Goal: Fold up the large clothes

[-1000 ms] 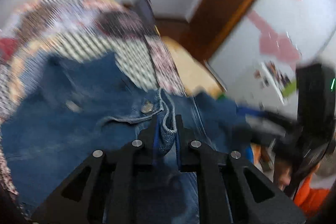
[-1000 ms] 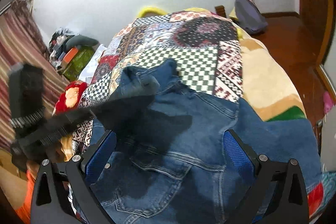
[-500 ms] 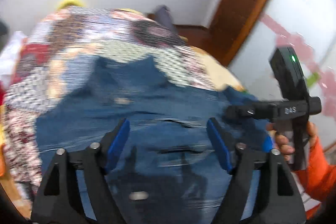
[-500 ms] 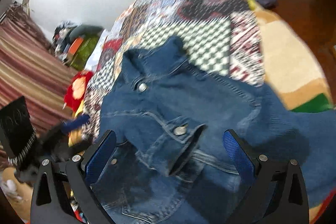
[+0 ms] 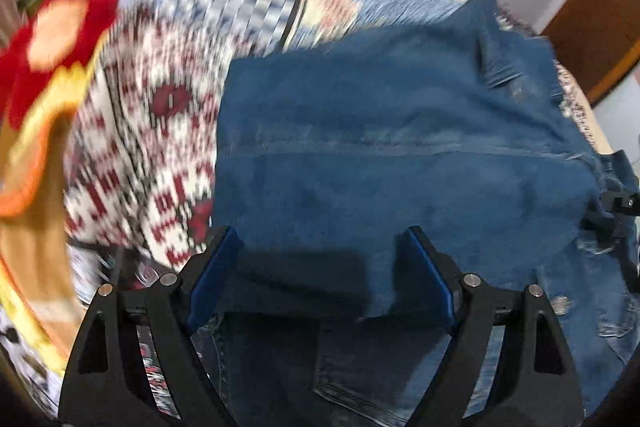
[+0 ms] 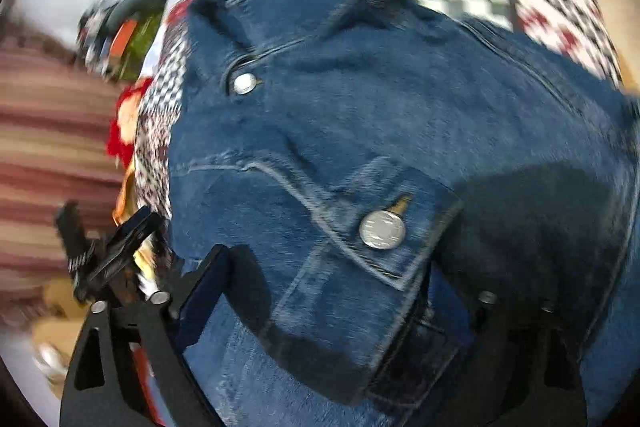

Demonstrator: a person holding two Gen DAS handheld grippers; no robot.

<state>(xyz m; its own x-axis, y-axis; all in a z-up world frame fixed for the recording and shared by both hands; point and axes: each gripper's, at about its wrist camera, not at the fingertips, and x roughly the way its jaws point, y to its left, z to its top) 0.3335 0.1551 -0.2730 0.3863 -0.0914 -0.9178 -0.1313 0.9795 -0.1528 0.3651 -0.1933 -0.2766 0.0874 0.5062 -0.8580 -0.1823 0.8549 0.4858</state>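
the left gripper point(image 5: 320, 267) hangs over a blue denim jacket point(image 5: 400, 147), its blue-padded fingers point(image 5: 212, 275) spread wide with nothing between them. the jacket lies on a patchwork quilt point(image 5: 168, 99) that stretches to the left and far side. at the right edge, a black piece of the right gripper point(image 5: 618, 205) touches the denim.

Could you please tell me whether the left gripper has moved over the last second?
Yes. The left gripper has opened its jaws and swung left: against the patchwork quilt, the door has nearly left the view, and the denim jacket now sits right of centre.
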